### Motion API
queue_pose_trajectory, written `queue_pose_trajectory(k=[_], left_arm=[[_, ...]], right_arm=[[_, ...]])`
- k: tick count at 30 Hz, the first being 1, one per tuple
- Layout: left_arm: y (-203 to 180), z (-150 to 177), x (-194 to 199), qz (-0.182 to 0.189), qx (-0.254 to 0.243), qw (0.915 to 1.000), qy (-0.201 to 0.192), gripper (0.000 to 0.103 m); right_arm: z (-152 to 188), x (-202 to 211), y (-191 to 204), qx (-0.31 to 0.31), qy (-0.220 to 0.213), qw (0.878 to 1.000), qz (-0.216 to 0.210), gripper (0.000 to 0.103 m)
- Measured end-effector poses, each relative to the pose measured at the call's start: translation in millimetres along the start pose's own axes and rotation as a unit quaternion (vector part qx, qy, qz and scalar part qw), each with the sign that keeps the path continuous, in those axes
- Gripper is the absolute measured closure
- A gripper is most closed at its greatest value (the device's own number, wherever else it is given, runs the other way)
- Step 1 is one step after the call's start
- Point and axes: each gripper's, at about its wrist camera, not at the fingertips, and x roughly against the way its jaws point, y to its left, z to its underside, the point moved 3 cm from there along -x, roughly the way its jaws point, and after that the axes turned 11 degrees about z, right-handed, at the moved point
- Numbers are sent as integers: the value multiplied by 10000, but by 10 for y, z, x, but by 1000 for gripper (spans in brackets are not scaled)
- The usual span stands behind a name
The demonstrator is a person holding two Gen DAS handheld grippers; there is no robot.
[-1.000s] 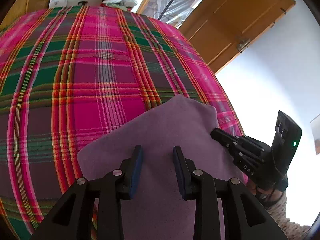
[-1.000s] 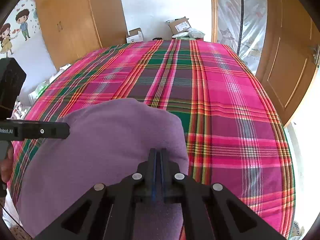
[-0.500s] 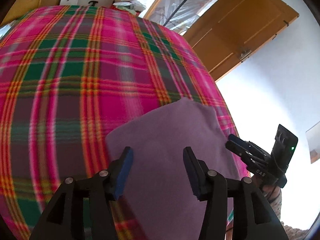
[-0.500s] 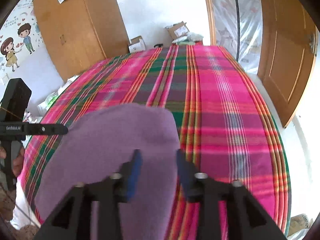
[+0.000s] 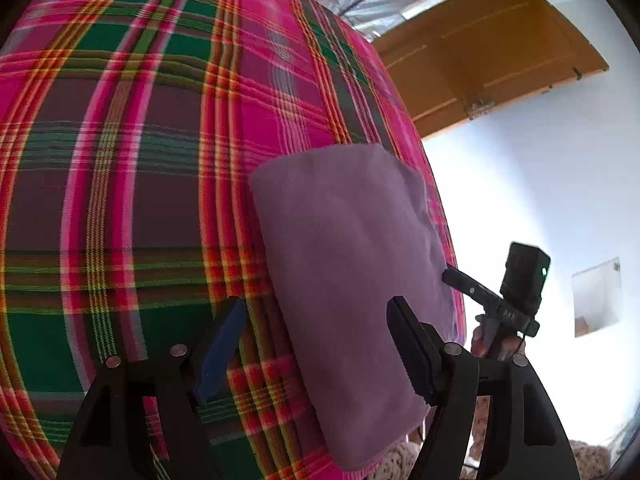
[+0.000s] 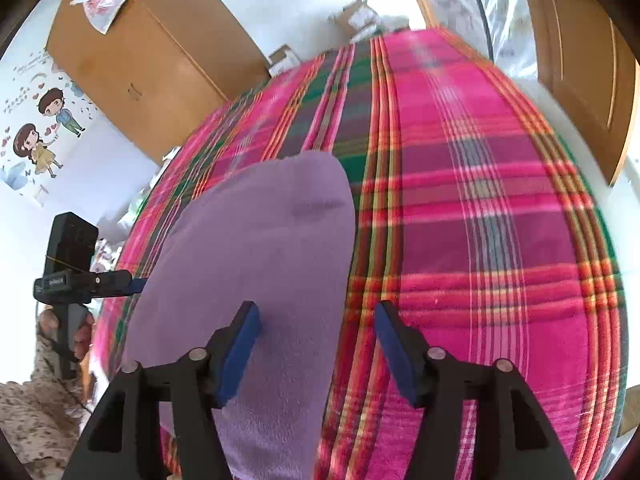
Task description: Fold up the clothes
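Observation:
A purple garment [image 5: 352, 264] lies folded flat on a pink plaid bedspread [image 5: 132, 168], near the bed's front edge. My left gripper [image 5: 316, 312] hovers over the garment's left edge; its jaws are opening and the pads press on nothing. In the right wrist view the garment [image 6: 256, 256] spreads to the left, and my right gripper [image 6: 316, 316] straddles its right edge, jaws opening, with no cloth pinched. Each view shows the other gripper beside the garment: the right gripper [image 5: 460, 280] and the left gripper [image 6: 132, 280].
The plaid bedspread [image 6: 480, 208] stretches far ahead. A wooden wardrobe [image 6: 140, 60] stands at back left, a wooden door [image 5: 480, 64] at right. Cardboard boxes [image 6: 356, 16] sit past the bed's far end. A hand [image 6: 76, 336] grips the left tool.
Both grippers have opened from nearly shut and let go of the garment. Both have drawn back toward the bed's front edge, the left sliding toward the garment's left side, the right toward its right.

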Motion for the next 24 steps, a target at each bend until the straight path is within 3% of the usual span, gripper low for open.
queue_pose_trajectory(k=[8,16,24], left_arm=[[76,18,-33,607,342,9974,178,27],[186,134,-33,1131,597,9912,351,26],[117,174,-226,1195,526,9891,680,26]], right_arm=[[-102,-56,-182,-445,412,9947,-824,35],[-164,-90,-103,-154,654,9936,-911,26],[-237,-230,32,-8,931,9861,-1378,25]])
